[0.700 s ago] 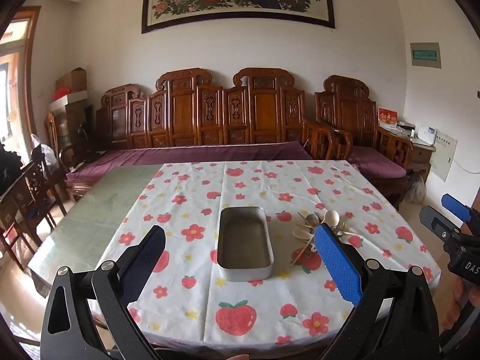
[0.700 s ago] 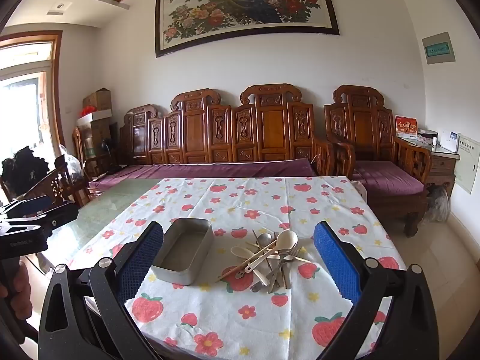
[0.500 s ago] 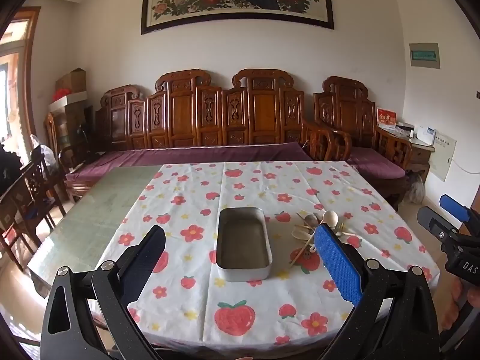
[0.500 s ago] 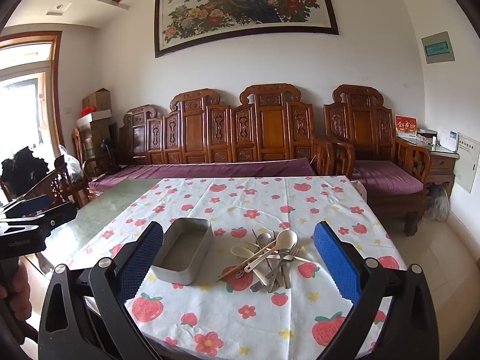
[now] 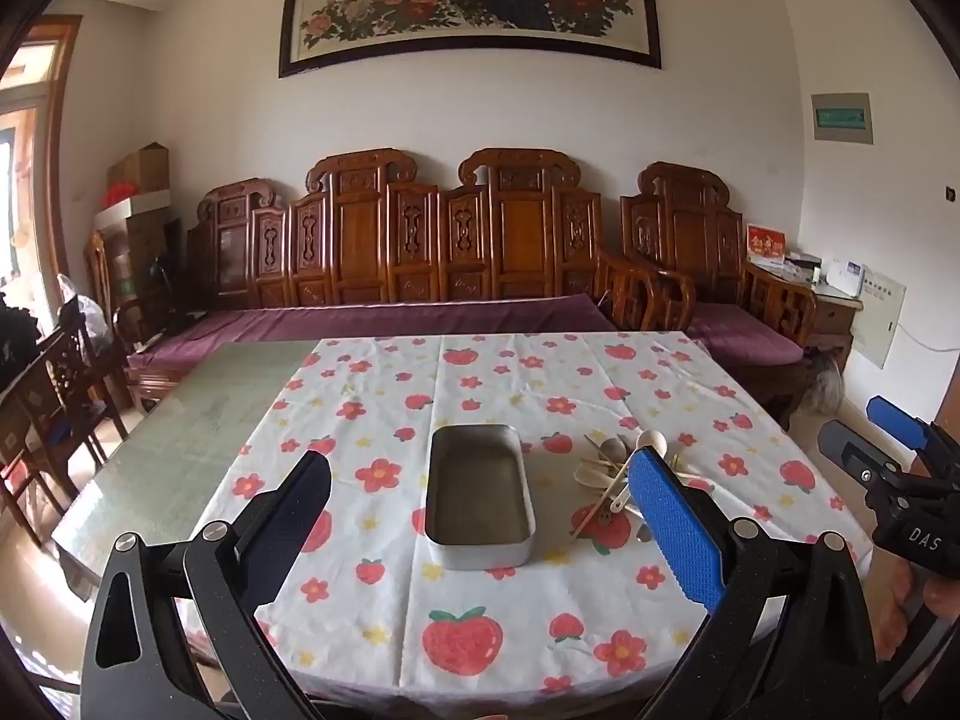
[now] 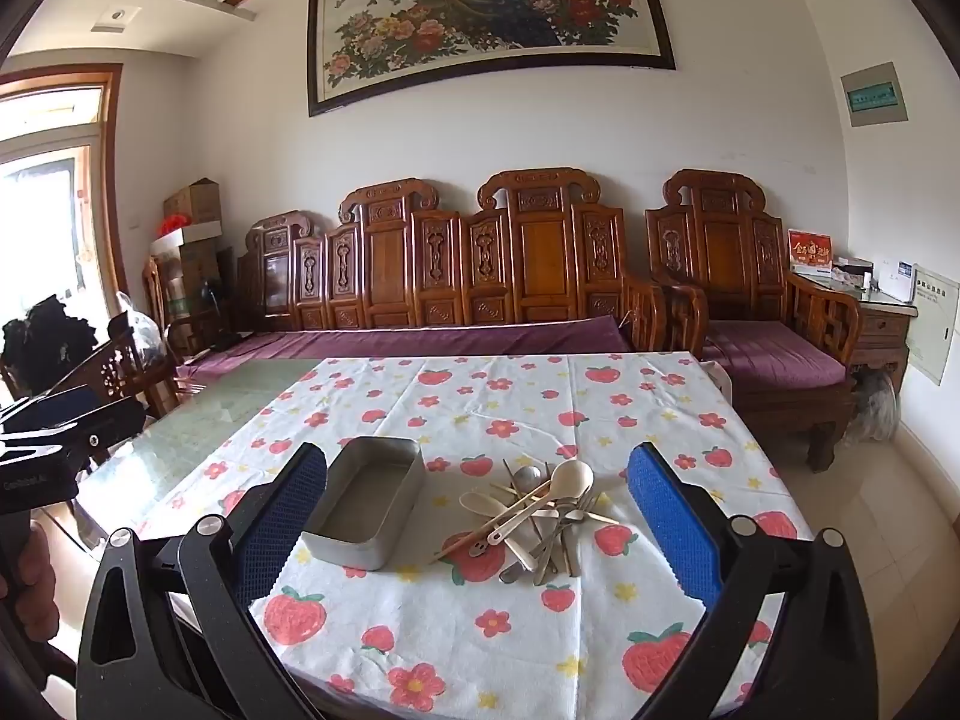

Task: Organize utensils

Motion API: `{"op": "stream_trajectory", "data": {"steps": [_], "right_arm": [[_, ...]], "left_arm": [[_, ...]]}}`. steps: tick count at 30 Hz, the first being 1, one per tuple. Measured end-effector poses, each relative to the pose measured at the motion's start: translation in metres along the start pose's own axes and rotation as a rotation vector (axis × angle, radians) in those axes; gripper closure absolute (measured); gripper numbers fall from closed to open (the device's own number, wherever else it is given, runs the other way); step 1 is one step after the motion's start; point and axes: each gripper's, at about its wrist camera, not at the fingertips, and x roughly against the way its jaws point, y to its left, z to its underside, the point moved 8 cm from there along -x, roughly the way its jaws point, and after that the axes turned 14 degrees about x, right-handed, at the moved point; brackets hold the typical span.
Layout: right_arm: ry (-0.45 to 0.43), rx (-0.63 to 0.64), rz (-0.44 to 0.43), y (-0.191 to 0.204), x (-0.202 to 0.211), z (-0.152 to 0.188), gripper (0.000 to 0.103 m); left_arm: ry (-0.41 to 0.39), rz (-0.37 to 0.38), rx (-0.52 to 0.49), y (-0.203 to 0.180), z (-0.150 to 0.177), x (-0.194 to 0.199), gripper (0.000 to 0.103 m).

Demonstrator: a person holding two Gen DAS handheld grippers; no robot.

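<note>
Grey metal makes up the rectangular tin (image 5: 479, 498), which sits with nothing inside it near the front of the desk (image 5: 180, 450), on a white cloth (image 5: 510, 372) printed with strawberries and red flowers. Just to the right of the tin, close but apart from it, lies a loose pile of utensils (image 6: 534, 519): cream plastic spoons, metal spoons and forks, and thin wooden sticks, crossed over one another. One cream spoon (image 6: 549, 495) lies on top of the heap, its bowl toward the far side.

The left hand-held gripper (image 5: 480, 534) hangs above the near edge of the desk with its jaws spread wide and nothing between them; the tin shows in the gap. The right hand-held gripper (image 6: 474, 519) is likewise wide apart and empty, with the tin and the pile both framed between its blue-padded fingers (image 6: 675, 525). Neither touches anything.

Behind the desk stands a carved wooden bench (image 6: 480, 264) with a purple cushion, and a framed peacock painting (image 6: 486, 12) hangs on the wall above.
</note>
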Motion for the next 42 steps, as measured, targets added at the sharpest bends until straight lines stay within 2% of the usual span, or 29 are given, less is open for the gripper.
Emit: {"op": "stream_trajectory", "data": {"steps": [42], "right_arm": [[-0.005, -0.005, -0.002, -0.0041, 0.003, -0.0028, 0.002]], "left_arm": [[-0.003, 0.007, -0.004, -0.0062, 0.0045, -0.0002, 0.007]]}}
